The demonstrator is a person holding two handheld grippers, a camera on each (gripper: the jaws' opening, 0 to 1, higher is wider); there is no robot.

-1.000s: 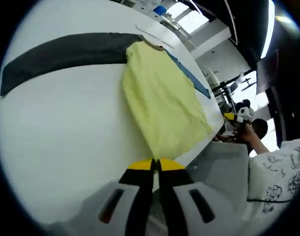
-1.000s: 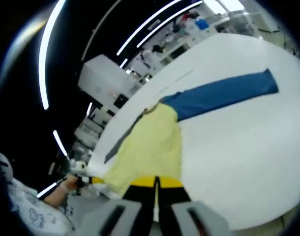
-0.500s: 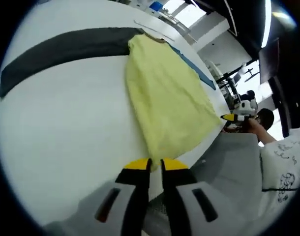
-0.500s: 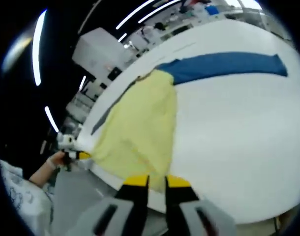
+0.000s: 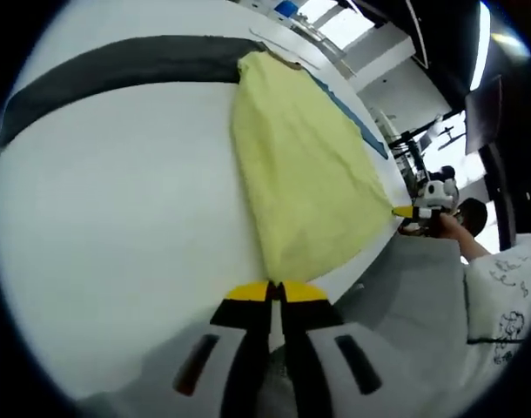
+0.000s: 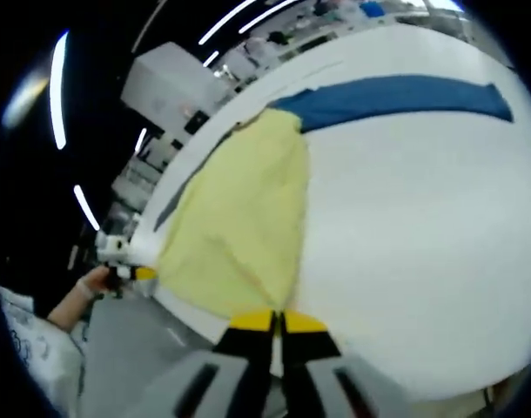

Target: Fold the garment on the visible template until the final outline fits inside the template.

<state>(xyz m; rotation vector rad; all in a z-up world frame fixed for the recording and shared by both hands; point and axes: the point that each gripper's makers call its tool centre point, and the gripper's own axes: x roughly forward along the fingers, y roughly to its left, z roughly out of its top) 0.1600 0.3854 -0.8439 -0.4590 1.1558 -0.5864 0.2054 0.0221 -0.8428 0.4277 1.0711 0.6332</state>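
Note:
A yellow garment (image 5: 300, 157) lies flat on the white table (image 5: 117, 226), with a dark grey sleeve (image 5: 117, 65) stretched to one side and a blue sleeve (image 6: 396, 91) to the other. My left gripper (image 5: 275, 293) is shut on one corner of the yellow hem at the table's near edge. The right gripper (image 6: 277, 323) is shut on the other hem corner of the garment (image 6: 239, 218). Each gripper also appears in the other's view, held by a hand: the right gripper (image 5: 409, 211) and the left gripper (image 6: 131, 273).
The table's near edge (image 5: 361, 266) runs just under the hem, with grey floor (image 5: 405, 296) beyond it. A person's patterned sleeve (image 5: 505, 305) is at the right. A thin line (image 6: 322, 68) is marked on the table past the collar. Lab benches stand far behind.
Half a second ago both grippers' jaws stood slightly apart at the hem; now both are shut on it. The garment lies as before.

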